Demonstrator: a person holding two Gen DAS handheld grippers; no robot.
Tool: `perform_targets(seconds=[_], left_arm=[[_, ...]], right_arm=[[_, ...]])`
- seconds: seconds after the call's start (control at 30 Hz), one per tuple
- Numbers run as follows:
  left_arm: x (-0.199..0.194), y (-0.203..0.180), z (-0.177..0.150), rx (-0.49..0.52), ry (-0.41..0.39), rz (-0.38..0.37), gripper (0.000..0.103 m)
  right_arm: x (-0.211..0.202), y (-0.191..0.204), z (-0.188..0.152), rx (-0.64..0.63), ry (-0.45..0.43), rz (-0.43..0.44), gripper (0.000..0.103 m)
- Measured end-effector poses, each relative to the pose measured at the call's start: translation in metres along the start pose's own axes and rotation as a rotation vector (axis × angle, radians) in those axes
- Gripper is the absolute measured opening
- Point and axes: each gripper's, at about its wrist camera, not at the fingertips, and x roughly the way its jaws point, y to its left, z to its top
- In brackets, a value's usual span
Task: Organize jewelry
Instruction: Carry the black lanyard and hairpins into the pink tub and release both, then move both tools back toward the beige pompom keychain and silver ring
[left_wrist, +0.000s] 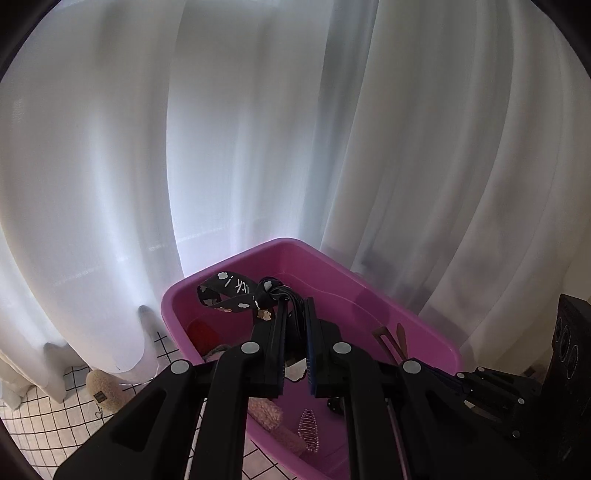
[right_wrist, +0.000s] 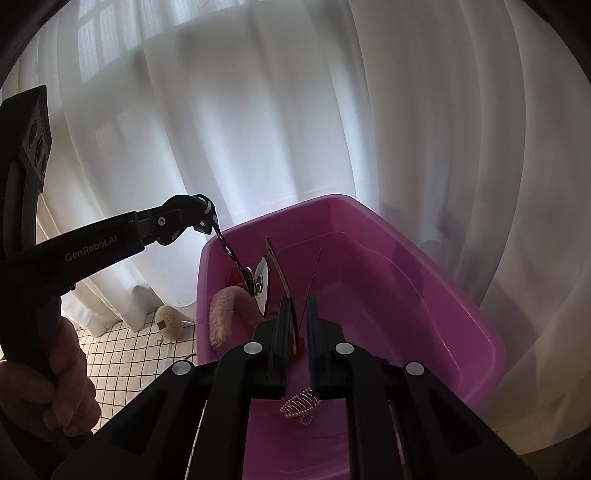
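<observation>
A pink plastic tub (left_wrist: 354, 291) (right_wrist: 443, 266) holds several hair accessories. My left gripper (left_wrist: 295, 306) is shut on a black printed ribbon lanyard (left_wrist: 236, 291) and holds it over the tub's left part; it shows in the right wrist view (right_wrist: 201, 216) with the strap (right_wrist: 231, 254) hanging down to a white tag (right_wrist: 263, 277). My right gripper (right_wrist: 297, 306) is nearly closed on a thin brown hair stick (right_wrist: 275, 264) above the tub. A pink beaded clip (right_wrist: 300, 404) (left_wrist: 309, 428) and a fluffy pink piece (right_wrist: 229, 314) (left_wrist: 266, 411) lie inside.
White curtains (left_wrist: 258, 129) hang close behind the tub. A white cloth with a black grid (right_wrist: 140, 347) covers the surface to the left, with a fuzzy cream item (right_wrist: 168, 319) on it. The person's hand (right_wrist: 48, 384) holds the left gripper.
</observation>
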Motion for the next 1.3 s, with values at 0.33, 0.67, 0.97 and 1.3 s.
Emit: perform_targets(seconds=[0.33, 0.67, 0.97, 1.3], left_arm=[[0.065, -0.002, -0.013, -0.035, 0.144, 0.083, 0.009], [0.090, 0.003, -0.026, -0.108, 0.228, 0.116, 0.037], [0.060, 0.005, -0.016, -0.100, 0.125, 0.177, 0.092], [0.034, 0.021, -0.018, -0.144, 0.101, 0.216, 0.097]], right_arm=[[0.043, -0.027, 0.000, 0.045, 0.131, -0.022, 0.008], [0.058, -0.041, 0.000, 0.057, 0.158, -0.063, 0.055], [0.056, -0.051, -0.004, 0.121, 0.172, -0.048, 0.060], [0.039, -0.042, -0.008, 0.151, 0.126, -0.002, 0.067]])
